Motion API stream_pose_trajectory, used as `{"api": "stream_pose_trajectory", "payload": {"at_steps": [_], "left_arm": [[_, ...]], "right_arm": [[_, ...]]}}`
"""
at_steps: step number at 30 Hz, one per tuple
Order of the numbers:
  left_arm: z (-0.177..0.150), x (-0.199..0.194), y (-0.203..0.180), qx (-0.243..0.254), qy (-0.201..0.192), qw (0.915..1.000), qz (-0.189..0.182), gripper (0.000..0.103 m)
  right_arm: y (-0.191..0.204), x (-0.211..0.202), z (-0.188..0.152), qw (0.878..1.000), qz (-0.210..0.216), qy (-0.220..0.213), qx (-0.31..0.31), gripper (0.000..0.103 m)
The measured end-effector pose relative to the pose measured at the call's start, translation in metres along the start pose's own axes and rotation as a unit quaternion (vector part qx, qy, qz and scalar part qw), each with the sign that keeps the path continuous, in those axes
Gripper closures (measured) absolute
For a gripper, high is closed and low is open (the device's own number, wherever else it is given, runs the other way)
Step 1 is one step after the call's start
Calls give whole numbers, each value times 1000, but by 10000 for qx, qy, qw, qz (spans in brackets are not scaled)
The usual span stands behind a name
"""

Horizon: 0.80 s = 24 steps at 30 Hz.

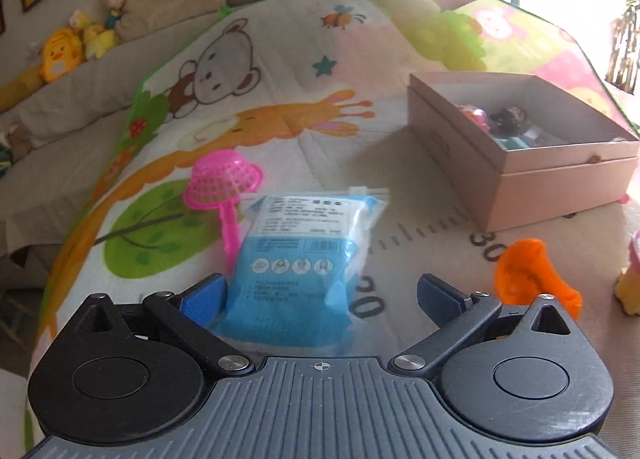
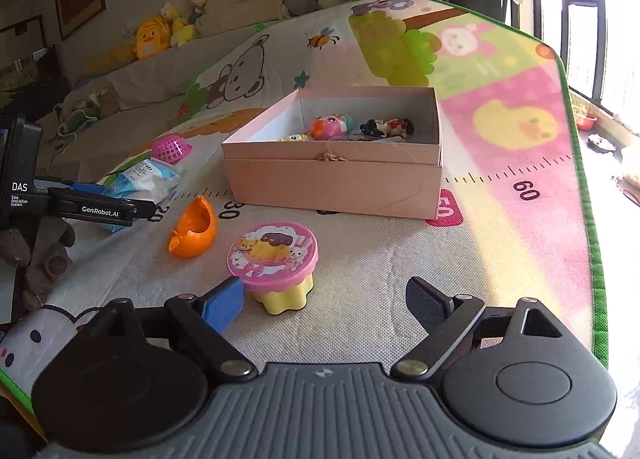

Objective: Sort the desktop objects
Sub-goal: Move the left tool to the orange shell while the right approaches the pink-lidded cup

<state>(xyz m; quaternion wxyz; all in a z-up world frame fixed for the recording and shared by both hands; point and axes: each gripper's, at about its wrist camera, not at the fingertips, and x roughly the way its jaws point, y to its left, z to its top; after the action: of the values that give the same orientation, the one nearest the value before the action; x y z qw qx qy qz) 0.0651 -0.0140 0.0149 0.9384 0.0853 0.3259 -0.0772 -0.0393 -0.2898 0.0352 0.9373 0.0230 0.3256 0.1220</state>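
Left gripper (image 1: pixel 320 291) spread wide, fingers straddling the near end of a blue-and-white plastic packet (image 1: pixel 308 255) lying on the cartoon-printed play mat (image 1: pixel 280 59), not clamping it. Pink plastic mesh scoop (image 1: pixel 224 183) just left of the packet, touching its edge. Orange plastic shell-shaped cup (image 2: pixel 192 229) to the right, apart. Open pink cardboard box (image 2: pixel 332 183) farther right, small toys inside. Right gripper (image 2: pixel 324 299) likewise released, holding nothing, with a pink-lidded yellow toy cake pot (image 2: pixel 276 263) just beyond its left finger.
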Motion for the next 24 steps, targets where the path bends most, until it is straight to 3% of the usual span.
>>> {"api": "stream_pose_trajectory", "payload": {"at_steps": [3,8,13,17,24], "left_arm": [[3,-5,-26,201,-163,9985,-480,0],[2,-30,-43,301,-424,9967,-628,0],[-1,-48,-63,563,-522,9878,-1355,0],[-1,-32,-85,854,-361,9895,-1109,0],[-6,-11,-84,612,43,9940,-910,0]], "right_arm": [[2,2,-2,10000,-61,35,-34,14],[5,-3,-5,9996,-201,-74,-177,13],[6,-1,-6,9995,-211,-80,-200,12],[10,-3,-8,9992,-250,-137,-270,12],[4,-8,-18,9990,-380,-132,-184,6]]}}
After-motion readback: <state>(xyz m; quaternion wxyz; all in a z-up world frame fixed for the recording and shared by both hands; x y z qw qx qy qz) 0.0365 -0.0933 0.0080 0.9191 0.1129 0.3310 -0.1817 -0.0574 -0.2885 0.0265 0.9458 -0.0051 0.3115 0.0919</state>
